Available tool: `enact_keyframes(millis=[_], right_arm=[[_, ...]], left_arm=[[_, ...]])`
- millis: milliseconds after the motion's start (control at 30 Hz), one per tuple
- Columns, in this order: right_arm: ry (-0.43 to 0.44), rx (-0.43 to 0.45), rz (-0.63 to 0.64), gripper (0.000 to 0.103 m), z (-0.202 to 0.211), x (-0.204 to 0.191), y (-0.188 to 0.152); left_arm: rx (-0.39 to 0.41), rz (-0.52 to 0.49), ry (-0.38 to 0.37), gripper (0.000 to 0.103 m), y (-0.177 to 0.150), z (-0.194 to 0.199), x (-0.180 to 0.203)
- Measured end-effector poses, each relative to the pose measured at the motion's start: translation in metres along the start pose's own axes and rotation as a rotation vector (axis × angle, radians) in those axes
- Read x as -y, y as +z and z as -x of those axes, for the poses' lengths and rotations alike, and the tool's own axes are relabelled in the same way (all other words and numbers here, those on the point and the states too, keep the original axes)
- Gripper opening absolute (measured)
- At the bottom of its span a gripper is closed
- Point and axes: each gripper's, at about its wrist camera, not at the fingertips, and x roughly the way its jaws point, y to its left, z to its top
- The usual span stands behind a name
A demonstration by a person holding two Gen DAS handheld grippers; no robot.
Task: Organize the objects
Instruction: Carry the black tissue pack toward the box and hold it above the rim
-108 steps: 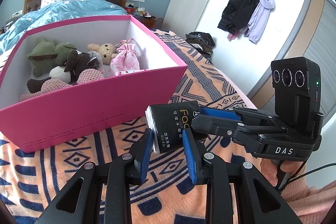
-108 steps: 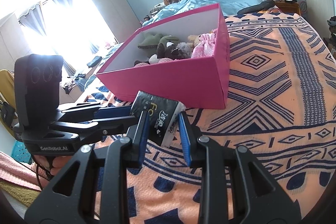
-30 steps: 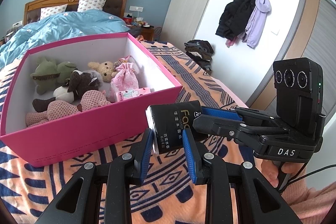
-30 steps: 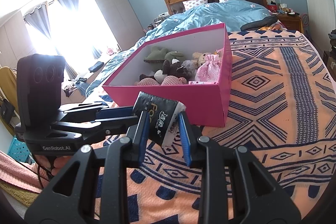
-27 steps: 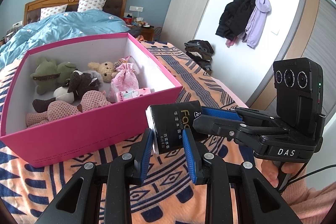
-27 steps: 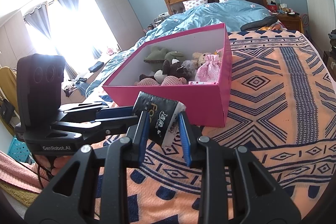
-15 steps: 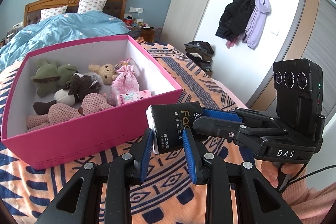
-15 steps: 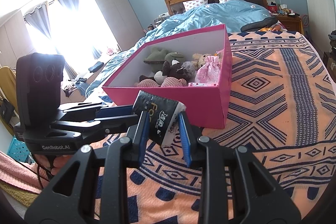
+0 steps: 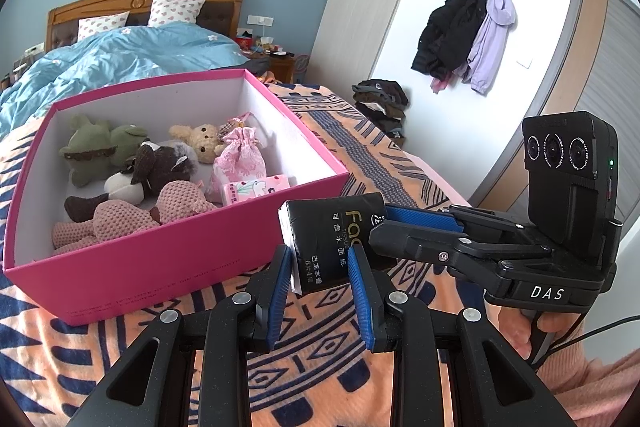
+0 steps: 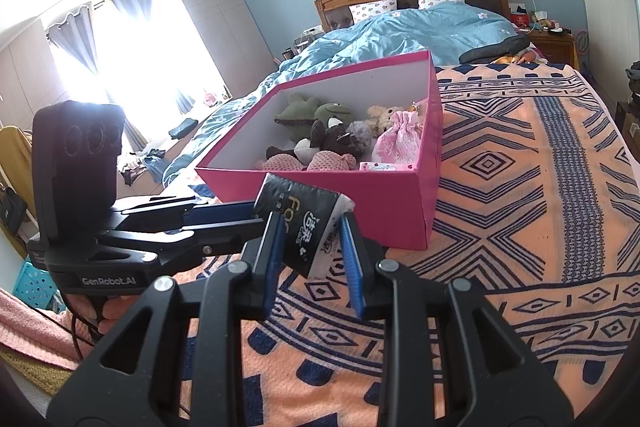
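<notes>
1. The black tissue pack [image 9: 332, 239] is held in the air above the patterned bedspread [image 10: 520, 187], just in front of the pink box's near wall.
2. The left gripper [image 9: 320, 267] is clamped on one end of the pack, its blue pads pressing both sides.
3. The right gripper [image 10: 312, 239] is clamped on the other end, coming in from the side, so both share the load.
4. The pink box [image 9: 160, 267] sits open on the bedspread, holding a green plush [image 9: 96, 147], a dark plush [image 9: 160, 163], a pink knitted plush [image 9: 132, 215], a small bear [image 9: 202, 139], a pink pouch [image 9: 240, 155] and a pink tissue packet [image 9: 256, 187] near its front right corner.
</notes>
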Motion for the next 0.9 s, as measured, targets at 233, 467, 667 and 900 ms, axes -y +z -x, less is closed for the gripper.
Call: enact_keyframes(millis=[233, 467, 667, 900], right_arm=[[0.0, 0.001, 0.001, 0.031, -0.0004, -0.0002, 0.0008], [0.0, 0.004, 0.007, 0.031, 0.0001, -0.0015, 0.0037], [0.0, 0.006, 0.011, 0.031, 0.0006, -0.0013, 0.0054], [0.001, 0.009, 0.016, 0.031, 0.0003, -0.0009, 0.0071]], left_arm=[[0.001, 0.0, 0.0, 0.028, -0.0001, -0.0002, -0.0001], [0.002, 0.0, 0.003, 0.028, 0.0018, 0.0001, -0.0005], [0.006, 0.001, 0.004, 0.028, 0.0029, 0.0007, -0.0003], [0.008, 0.0, 0.009, 0.028, 0.0046, -0.0001, 0.0001]])
